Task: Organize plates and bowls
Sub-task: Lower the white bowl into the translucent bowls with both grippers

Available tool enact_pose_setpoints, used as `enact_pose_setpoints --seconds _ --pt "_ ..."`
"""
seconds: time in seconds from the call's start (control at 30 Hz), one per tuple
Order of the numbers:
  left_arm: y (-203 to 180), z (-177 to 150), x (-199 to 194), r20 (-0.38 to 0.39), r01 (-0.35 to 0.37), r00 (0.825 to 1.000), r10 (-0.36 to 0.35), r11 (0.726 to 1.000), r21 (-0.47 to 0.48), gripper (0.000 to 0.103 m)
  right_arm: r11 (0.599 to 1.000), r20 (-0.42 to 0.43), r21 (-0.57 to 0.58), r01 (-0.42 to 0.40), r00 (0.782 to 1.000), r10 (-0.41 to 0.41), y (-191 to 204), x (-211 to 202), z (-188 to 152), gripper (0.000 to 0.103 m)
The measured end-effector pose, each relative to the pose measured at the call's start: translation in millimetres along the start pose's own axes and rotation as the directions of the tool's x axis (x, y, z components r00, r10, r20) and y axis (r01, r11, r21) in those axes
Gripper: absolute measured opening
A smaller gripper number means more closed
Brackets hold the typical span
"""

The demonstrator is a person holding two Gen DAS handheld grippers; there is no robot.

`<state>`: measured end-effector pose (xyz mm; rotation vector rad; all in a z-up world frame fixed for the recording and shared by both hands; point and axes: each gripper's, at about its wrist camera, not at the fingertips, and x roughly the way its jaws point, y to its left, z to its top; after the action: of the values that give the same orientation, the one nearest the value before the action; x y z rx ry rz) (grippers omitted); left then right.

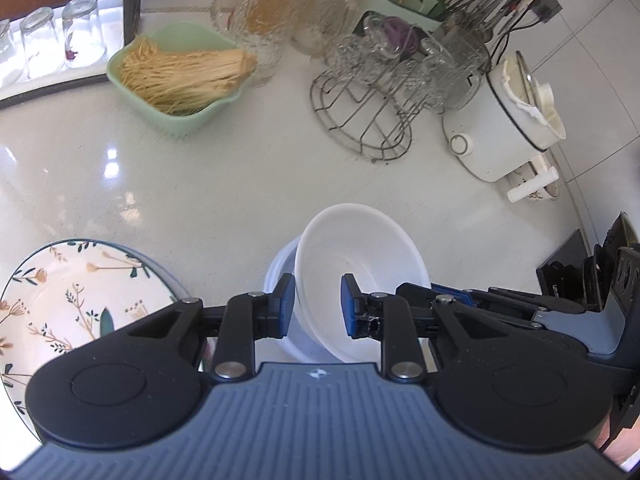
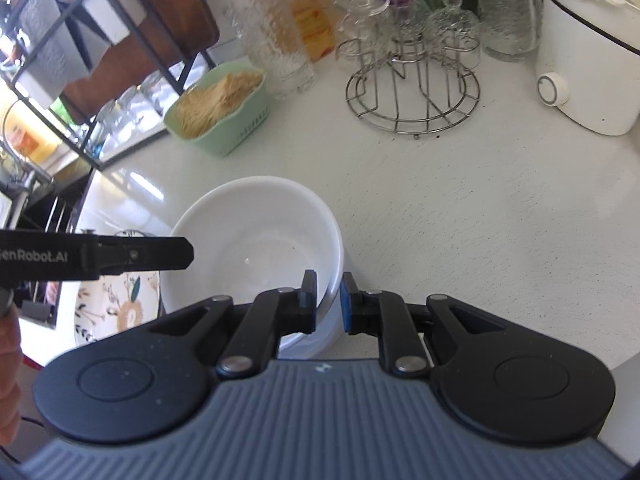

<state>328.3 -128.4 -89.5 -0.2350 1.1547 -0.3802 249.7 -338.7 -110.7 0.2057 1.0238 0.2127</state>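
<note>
A white bowl (image 1: 360, 256) sits tilted inside a second white bowl (image 1: 280, 268) on the white counter. My left gripper (image 1: 318, 306) is open, its jaws astride the near left rim of the upper bowl. My right gripper (image 2: 328, 302) has its jaws narrowly apart around the right rim of the upper bowl (image 2: 256, 240); whether the pads press the rim is unclear. It shows at the right in the left wrist view (image 1: 500, 300). A floral plate (image 1: 76, 292) lies left of the bowls, also seen in the right wrist view (image 2: 120, 304).
A green basket of dry noodles (image 1: 180, 76) stands behind. A wire glass rack (image 1: 368, 112) with upturned glasses, glass jars (image 1: 272, 12) and a white cooker (image 1: 504, 120) line the back. Upturned glasses (image 1: 52, 40) sit at far left under a black shelf frame (image 2: 120, 12).
</note>
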Motion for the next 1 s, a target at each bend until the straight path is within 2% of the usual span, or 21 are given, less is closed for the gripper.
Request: enact_pose_setpoints --seconds 0.33,0.37,0.57,0.6,0.67,0.83,1.0 --pt "13 -1 6 -0.030 -0.019 0.999 0.018 0.999 -0.026 0.028 1.000 -0.022 -0.003 0.005 1.000 -0.005 7 8 -4 0.016" --pt "15 -1 6 -0.030 -0.024 0.999 0.023 0.999 -0.034 0.032 1.000 -0.022 0.001 0.006 1.000 -0.006 6 8 -4 0.016" --pt "21 1 7 -0.028 -0.038 0.999 0.036 0.998 -0.054 0.040 0.999 0.000 0.052 -0.005 1.000 0.005 -3 8 1 0.042" --pt "21 1 7 -0.026 -0.038 0.999 0.037 0.998 -0.057 0.044 0.998 0.000 0.059 -0.004 1.000 0.004 -5 9 2 0.042" --pt "23 2 9 -0.025 -0.038 0.999 0.036 0.997 -0.063 0.046 0.997 -0.004 0.070 -0.007 1.000 0.007 -8 12 4 0.042" --pt "23 3 15 -0.032 -0.027 0.999 0.025 0.998 -0.062 0.046 0.989 -0.051 0.147 0.000 0.999 0.007 -23 35 6 0.042" --pt "27 5 26 -0.046 -0.025 0.999 0.021 0.997 -0.075 0.046 0.960 -0.102 0.278 -0.029 0.993 0.059 -44 55 2 0.042"
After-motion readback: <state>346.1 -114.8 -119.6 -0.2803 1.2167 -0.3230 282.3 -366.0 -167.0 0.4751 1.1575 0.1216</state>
